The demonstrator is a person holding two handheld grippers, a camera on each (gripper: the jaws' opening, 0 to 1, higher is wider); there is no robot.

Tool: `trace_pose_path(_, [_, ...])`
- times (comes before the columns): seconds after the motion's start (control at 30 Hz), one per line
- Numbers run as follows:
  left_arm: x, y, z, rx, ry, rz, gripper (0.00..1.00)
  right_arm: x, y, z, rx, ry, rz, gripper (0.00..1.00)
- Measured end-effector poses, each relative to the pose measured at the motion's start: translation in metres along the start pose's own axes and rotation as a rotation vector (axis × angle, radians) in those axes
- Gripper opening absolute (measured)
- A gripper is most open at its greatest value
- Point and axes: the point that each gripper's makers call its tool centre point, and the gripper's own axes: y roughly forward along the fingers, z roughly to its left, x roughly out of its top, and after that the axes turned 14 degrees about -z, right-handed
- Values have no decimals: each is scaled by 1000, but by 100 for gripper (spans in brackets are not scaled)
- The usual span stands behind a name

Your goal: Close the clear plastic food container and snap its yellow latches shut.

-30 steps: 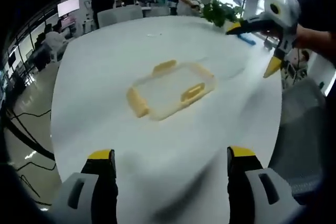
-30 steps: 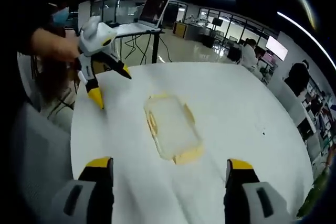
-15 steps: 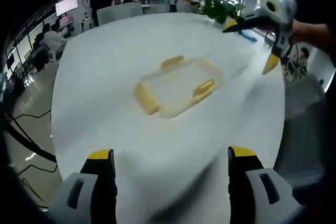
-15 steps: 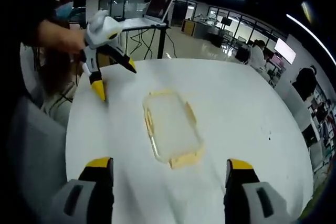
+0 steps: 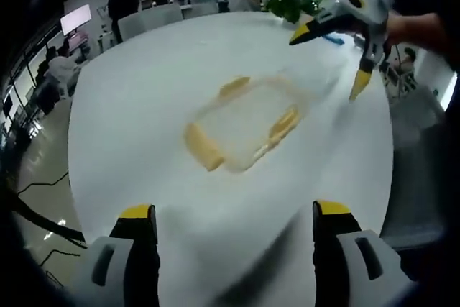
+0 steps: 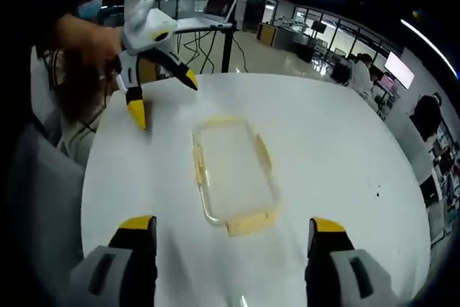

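Note:
A clear plastic food container (image 5: 246, 124) with yellow latches lies flat on the round white table (image 5: 144, 91), its lid on top. In the right gripper view the container (image 6: 231, 174) sits ahead of the jaws, one yellow latch (image 6: 251, 224) at its near end. My left gripper (image 5: 228, 222) is open, well short of the container, nothing between its jaws. My right gripper (image 6: 230, 234) is open too, above the table close to the container's near end. The right gripper (image 5: 332, 54) also hangs open beyond the container in the left gripper view; the left gripper (image 6: 159, 93) hangs open at upper left in the right gripper view.
A green plant (image 5: 291, 3) and a blue item (image 5: 335, 38) sit at the table's far edge. Grey chairs (image 5: 154, 18) and people stand beyond it. A laptop on a stand (image 6: 219, 1) is behind the table. A grey chair (image 6: 36, 199) stands close by.
Both views have drifted slightly nearer and higher over the table. The container lies as before. Both grippers remain open.

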Motion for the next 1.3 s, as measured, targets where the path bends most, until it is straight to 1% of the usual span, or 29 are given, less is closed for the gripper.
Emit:
trace_pose_path(0.07, [1,3,4,-8,12,23,87,-3,2,-3,11,-8,7,84])
trace_pose_path(0.1, [4,5,5,-10,18,19,88,-4,2,-4,16,-6,10,82])
trace_pose_path(0.17, [8,8,5,-33,32,16,88,-4,4,-7,24,2,10,81])
trace_pose_path(0.27, [13,12,8,-49,50,14,87,-2,5,-10,39,-2,3,81])
trace_pose_path(0.33, [14,15,15,-46,69,20,87,-2,7,-12,51,-9,3,79])
trace_pose_path(0.37, [14,17,18,-55,85,27,87,-4,9,-14,60,-28,17,78])
trace_pose_path(0.4, [15,19,19,-68,106,28,87,-4,9,-15,66,-42,21,78])
trace_pose_path(0.43, [17,21,20,-99,150,30,87,-6,11,-18,74,-56,26,78])
trace_pose_path(0.5, [17,23,24,-119,201,40,85,-7,12,-20,81,-59,33,76])
trace_pose_path(0.53, [14,24,23,-165,227,56,82,-8,14,-20,92,-60,35,75])
trace_pose_path(0.57, [12,23,24,-178,245,75,81,-8,15,-21,95,-63,35,75])
trace_pose_path(0.6, [13,24,25,-196,285,76,80,-10,16,-21,104,-68,41,73])
trace_pose_path(0.67, [11,23,21,-255,319,92,78,-14,19,-20,129,-86,62,70])
trace_pose_path(0.7, [12,23,22,-265,336,90,77,-14,20,-20,132,-92,65,70])
trace_pose_path(0.77, [13,23,21,-307,373,96,76,-15,23,-20,142,-114,67,69])
trace_pose_path(0.83, [14,25,22,-341,394,110,75,-18,26,-20,159,-121,83,69])
trace_pose_path(0.87, [16,26,22,-348,402,110,74,-19,27,-20,167,-129,91,69])
trace_pose_path(0.93, [20,31,21,-386,427,102,72,-22,29,-22,177,-150,105,68])
trace_pose_path(1.0, [17,35,21,-412,429,130,70,-23,31,-23,178,-152,111,65])
trace_pose_path(1.07, [17,40,24,-420,468,137,70,-23,31,-23,179,-159,121,61])
trace_pose_path(1.17, [21,47,25,-431,481,142,72,-25,34,-20,198,-171,127,60])
trace_pose_path(1.2, [26,50,24,-441,504,122,71,-27,36,-20,207,-183,138,60])
trace_pose_path(1.23, [25,51,25,-453,516,126,69,-29,38,-20,213,-199,148,60])
trace_pose_path(1.27, [16,51,26,-479,499,177,64,-35,38,-24,224,-264,196,59])
trace_pose_path(1.3, [13,52,25,-495,502,193,60,-39,39,-25,229,-298,222,57])
